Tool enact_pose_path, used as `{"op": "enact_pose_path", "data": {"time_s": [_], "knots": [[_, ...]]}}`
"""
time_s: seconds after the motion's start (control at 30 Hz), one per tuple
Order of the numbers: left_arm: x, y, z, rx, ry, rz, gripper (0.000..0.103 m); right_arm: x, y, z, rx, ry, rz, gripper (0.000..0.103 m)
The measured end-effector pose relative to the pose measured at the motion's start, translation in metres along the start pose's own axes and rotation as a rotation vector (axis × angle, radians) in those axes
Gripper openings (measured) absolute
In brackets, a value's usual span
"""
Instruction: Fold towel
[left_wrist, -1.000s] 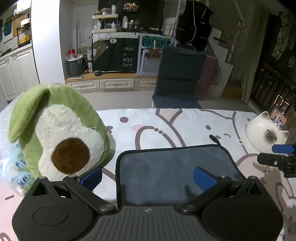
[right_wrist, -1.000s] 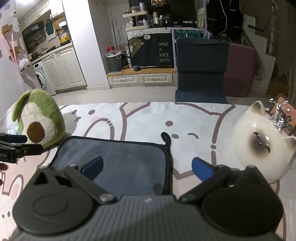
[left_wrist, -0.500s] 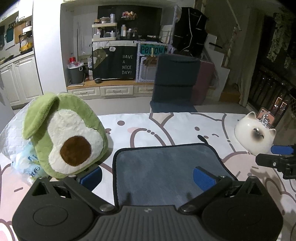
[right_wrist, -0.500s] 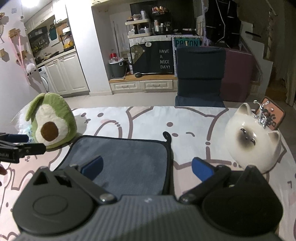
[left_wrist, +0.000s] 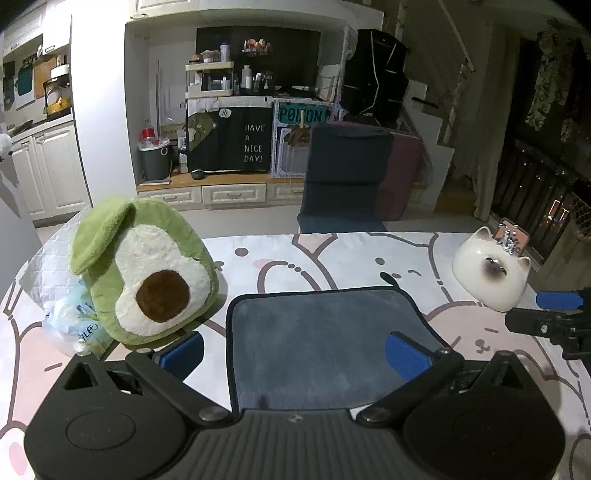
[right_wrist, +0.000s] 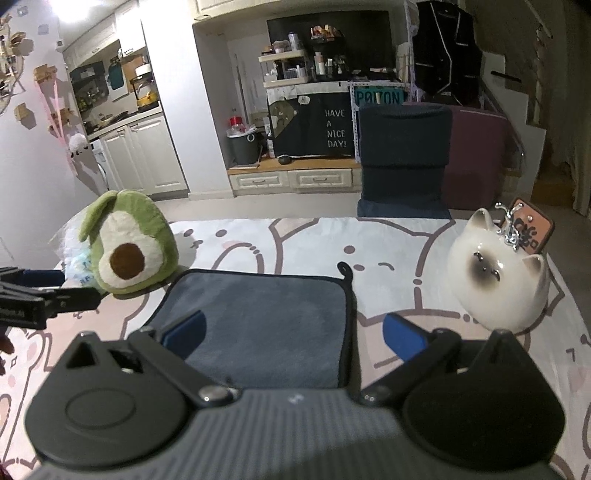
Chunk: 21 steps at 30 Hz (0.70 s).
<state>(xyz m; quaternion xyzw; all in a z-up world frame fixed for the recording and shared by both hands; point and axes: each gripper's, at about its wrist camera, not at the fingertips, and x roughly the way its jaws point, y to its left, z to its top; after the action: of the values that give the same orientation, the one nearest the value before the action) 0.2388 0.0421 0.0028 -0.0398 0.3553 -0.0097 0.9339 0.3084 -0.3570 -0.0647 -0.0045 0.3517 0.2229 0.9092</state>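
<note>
A grey-blue towel (left_wrist: 317, 339) with a dark hem lies flat on the cartoon-printed table cover; it also shows in the right wrist view (right_wrist: 266, 317). A small hanging loop (right_wrist: 343, 267) sticks out at its far right corner. My left gripper (left_wrist: 295, 354) is open and empty above the towel's near left part, its jaws straddling the left hem. My right gripper (right_wrist: 293, 334) is open and empty above the towel's near right edge. Each gripper's blue-tipped fingers show at the side of the other's view.
A green avocado plush (left_wrist: 144, 266) stands left of the towel with a plastic packet (left_wrist: 74, 321) beside it. A white ceramic cat (right_wrist: 498, 273) stands to the right, an orange tag (right_wrist: 532, 225) behind it. A dark chair (left_wrist: 343, 177) stands beyond the far table edge.
Both grippers have pulled back and risen from the towel; plush, cat and towel look smaller and farther. The towel has not moved. Both stay open.
</note>
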Motion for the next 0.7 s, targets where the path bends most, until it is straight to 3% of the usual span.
{"op": "enact_pose_path", "data": {"time_s": [0.7], "knots": [[-0.063, -0.02, -0.023, 0.028, -0.071, -0.01, 0.103, -0.053, 0.009, -0.024, -0.026, -0.066, 0.003, 0.103]]}}
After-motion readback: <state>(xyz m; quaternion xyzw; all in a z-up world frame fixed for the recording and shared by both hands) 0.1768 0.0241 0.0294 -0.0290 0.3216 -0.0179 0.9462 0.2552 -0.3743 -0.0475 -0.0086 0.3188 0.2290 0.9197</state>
